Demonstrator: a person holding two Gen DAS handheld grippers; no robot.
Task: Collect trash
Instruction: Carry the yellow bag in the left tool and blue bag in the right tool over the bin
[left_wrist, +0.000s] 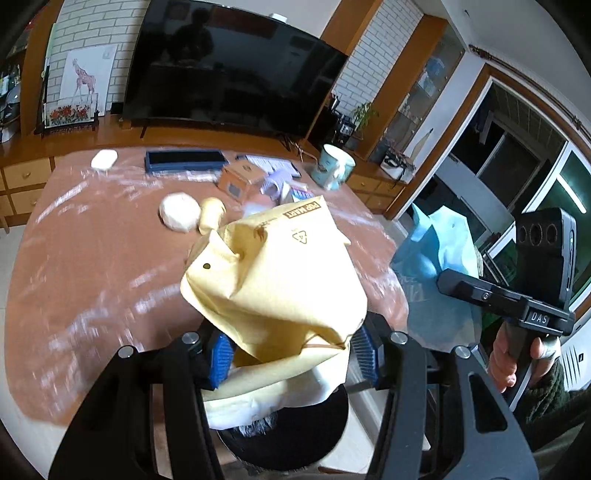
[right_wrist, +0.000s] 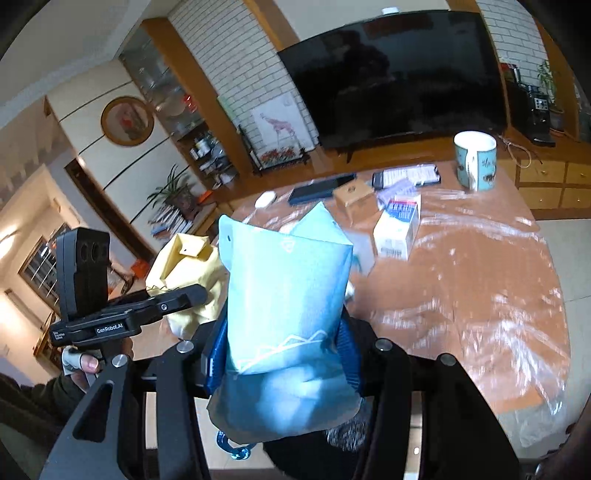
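Yellow bag (left_wrist: 273, 280) hides left gripper (left_wrist: 291, 354) tips; table (left_wrist: 92, 258) blurred.

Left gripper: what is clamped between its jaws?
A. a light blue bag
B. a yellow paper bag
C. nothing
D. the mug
B: in the left wrist view the left gripper pinches the yellow paper bag between its blue pads.

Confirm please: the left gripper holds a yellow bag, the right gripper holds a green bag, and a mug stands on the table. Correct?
Not quite. The right gripper holds a light blue bag, as the right wrist view shows. The left gripper holds the yellow bag; the mug stands on the table.
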